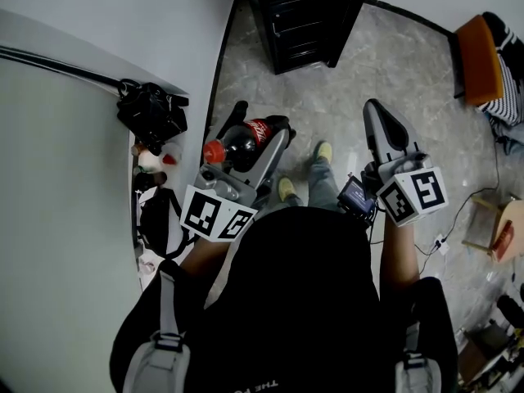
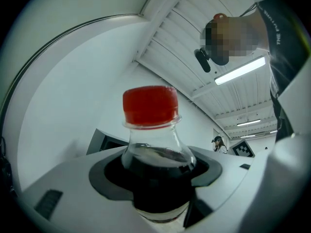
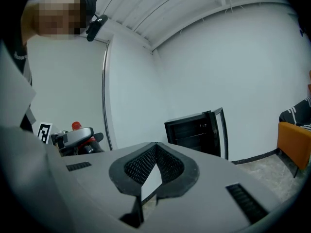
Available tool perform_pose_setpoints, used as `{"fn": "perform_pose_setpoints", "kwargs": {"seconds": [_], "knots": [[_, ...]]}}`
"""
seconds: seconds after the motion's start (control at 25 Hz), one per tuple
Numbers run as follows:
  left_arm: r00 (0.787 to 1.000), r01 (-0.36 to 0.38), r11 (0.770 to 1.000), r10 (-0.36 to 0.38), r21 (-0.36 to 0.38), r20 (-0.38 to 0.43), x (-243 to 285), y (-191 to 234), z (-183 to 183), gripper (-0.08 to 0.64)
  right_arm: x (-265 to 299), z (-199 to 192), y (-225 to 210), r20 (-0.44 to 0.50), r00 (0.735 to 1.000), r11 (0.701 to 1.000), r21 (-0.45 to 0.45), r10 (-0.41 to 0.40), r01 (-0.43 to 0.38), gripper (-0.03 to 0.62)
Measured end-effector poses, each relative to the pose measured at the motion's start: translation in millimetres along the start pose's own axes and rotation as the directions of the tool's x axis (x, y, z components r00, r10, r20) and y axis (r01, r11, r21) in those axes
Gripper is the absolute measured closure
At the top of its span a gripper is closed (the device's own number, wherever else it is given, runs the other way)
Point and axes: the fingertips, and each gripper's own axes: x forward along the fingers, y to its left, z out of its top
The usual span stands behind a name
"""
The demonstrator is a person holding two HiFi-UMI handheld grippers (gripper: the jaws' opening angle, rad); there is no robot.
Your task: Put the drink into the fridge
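A cola bottle (image 1: 246, 142) with a red cap (image 1: 214, 151) lies across my left gripper (image 1: 260, 123), which is shut on it. In the left gripper view the bottle (image 2: 155, 152) stands between the jaws, its cap (image 2: 149, 105) pointing up and the dark drink filling the neck. My right gripper (image 1: 379, 111) is held beside it at the right, shut with nothing in it; its jaws (image 3: 155, 147) meet at the tip. The black fridge (image 1: 299, 19) stands on the floor ahead, and the right gripper view shows the fridge (image 3: 194, 130) with its door swung open.
A black bag (image 1: 151, 113) and small items sit by the curved white wall at the left. An orange chair (image 1: 479, 60) stands at the far right, with cables (image 1: 458, 211) and a box (image 1: 499, 228) on the marble floor. The person's shoes (image 1: 323, 150) show between the grippers.
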Motion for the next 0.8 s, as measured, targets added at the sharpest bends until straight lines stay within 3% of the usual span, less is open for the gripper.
{"fn": "perform_pose_setpoints", "kwargs": {"seconds": [0.2, 0.8], "knots": [[1.000, -0.006, 1.000, 0.006, 0.008, 0.014, 13.4, 2.1, -2.2, 0.245, 7.1, 1.7, -12.3, 0.007, 1.000, 1.000, -0.015, 0.011, -0.011, 0.581], [1.000, -0.010, 1.000, 0.010, 0.012, -0.008, 119.6, 11.6, -8.9, 0.245, 54.6, 23.8, -105.6, -0.029, 0.999, 1.000, 0.007, 0.016, -0.016, 0.581]]}}
